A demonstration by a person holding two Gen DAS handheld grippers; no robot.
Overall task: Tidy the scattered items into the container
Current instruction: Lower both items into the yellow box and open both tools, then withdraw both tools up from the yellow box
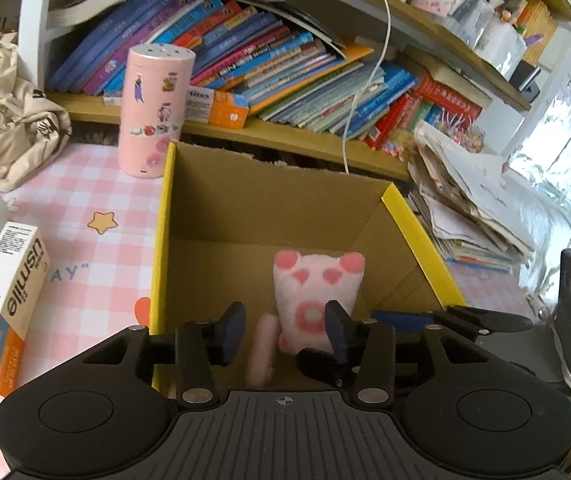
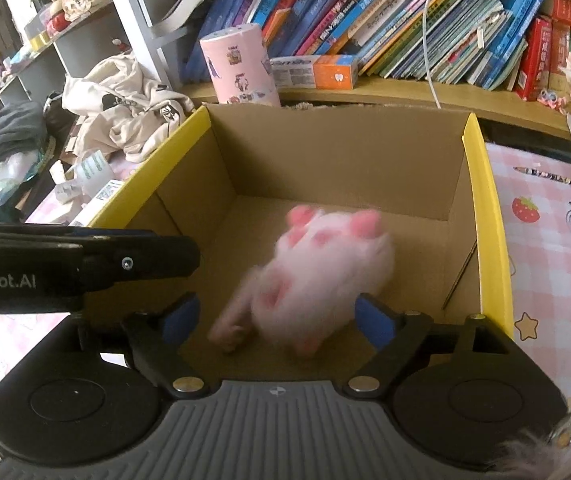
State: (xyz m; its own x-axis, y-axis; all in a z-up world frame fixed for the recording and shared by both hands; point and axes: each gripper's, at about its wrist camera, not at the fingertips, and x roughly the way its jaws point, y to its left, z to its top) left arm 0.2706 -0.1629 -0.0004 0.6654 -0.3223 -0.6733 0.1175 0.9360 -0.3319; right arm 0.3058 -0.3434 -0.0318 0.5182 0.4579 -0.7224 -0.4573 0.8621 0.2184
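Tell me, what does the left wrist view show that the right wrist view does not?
Only the left wrist view shows the usmile box standing on the pink checked cloth. Only the right wrist view shows a strawberry print and the grey clothes pile. Both show the cardboard box with the pink plush toy inside.

From my seat the cardboard box (image 2: 337, 152) is open on top, and most of its floor behind the plush toy (image 2: 321, 272) is bare. The left gripper (image 1: 283, 332) and right gripper (image 2: 275, 320) crowd the near rim side by side. A pink canister (image 1: 153, 112) stands just beyond the far left corner, a paper stack (image 1: 469, 208) lines the right side, and a toothpaste carton (image 1: 5, 304) lies to the left.
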